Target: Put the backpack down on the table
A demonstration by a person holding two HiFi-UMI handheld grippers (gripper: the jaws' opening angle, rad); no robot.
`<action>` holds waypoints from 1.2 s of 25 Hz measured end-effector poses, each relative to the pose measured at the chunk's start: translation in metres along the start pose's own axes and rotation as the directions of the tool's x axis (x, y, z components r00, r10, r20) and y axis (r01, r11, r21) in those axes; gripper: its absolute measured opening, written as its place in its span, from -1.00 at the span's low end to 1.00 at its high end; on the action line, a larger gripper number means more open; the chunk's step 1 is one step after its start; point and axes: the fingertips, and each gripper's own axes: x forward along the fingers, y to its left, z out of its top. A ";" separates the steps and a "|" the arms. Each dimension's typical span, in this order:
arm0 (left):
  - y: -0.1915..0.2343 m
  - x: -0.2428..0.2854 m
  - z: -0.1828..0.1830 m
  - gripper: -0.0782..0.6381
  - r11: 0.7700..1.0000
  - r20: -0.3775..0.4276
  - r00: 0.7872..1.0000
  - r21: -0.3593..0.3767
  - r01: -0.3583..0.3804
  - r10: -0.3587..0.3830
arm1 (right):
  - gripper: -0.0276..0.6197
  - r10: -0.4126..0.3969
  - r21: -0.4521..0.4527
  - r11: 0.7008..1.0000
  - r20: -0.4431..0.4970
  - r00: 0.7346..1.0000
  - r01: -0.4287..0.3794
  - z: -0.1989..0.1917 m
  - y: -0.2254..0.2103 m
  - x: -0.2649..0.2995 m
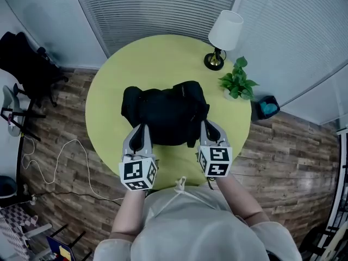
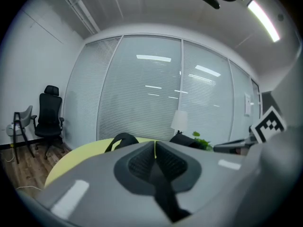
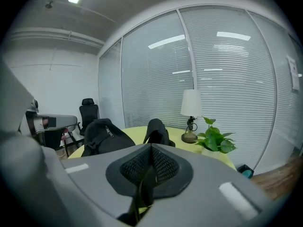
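We've got the backpack [image 1: 163, 112] resting flat on the table [image 1: 109, 91] w/o support, so left claw [image 1: 142, 130] & right claw [image 1: 210, 127] are pinched together, empty.

Office chair [image 1: 27, 64] partly beyond left edge

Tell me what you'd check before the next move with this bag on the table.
1. Black fabric backpack lies wholly on the round yellow-green table: ok.
2. Left hand-held gripper shut, nothing between its jaws: ok.
3. Right hand-held gripper shut, nothing between its jaws: ok.
4. White-shaded lamp and green potted plant stand apart from the backpack: ok.
5. Gripper tips clear of the backpack's near edge: cannot tell; the head view shows them overlapping it.
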 end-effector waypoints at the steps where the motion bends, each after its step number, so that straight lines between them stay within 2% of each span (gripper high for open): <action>1: -0.005 -0.003 -0.002 -0.76 1.000 -0.008 1.000 0.005 0.014 -0.014 | -0.92 0.013 -0.003 1.000 0.000 1.000 -0.013 -0.001 0.003 -0.004; 5: -0.019 -0.014 -0.007 -0.76 0.998 -0.032 0.998 0.015 0.054 -0.053 | -0.92 0.073 -0.011 0.997 0.006 0.997 -0.073 -0.003 0.012 -0.017; 11: -0.024 -0.024 -0.011 -0.76 0.998 -0.058 0.997 0.044 0.044 -0.041 | -0.92 0.114 -0.003 0.994 0.007 0.993 -0.114 -0.007 0.018 -0.030; 18: -0.030 -0.030 -0.005 -0.76 0.997 -0.047 0.996 -0.010 0.071 -0.072 | -0.92 0.187 -0.017 0.982 0.020 0.982 -0.187 -0.002 0.038 -0.040; 30: -0.032 -0.034 -0.013 -0.76 0.992 -0.068 0.990 -0.020 0.122 -0.123 | -0.92 0.163 -0.055 0.985 -0.008 0.987 -0.164 -0.015 0.046 -0.038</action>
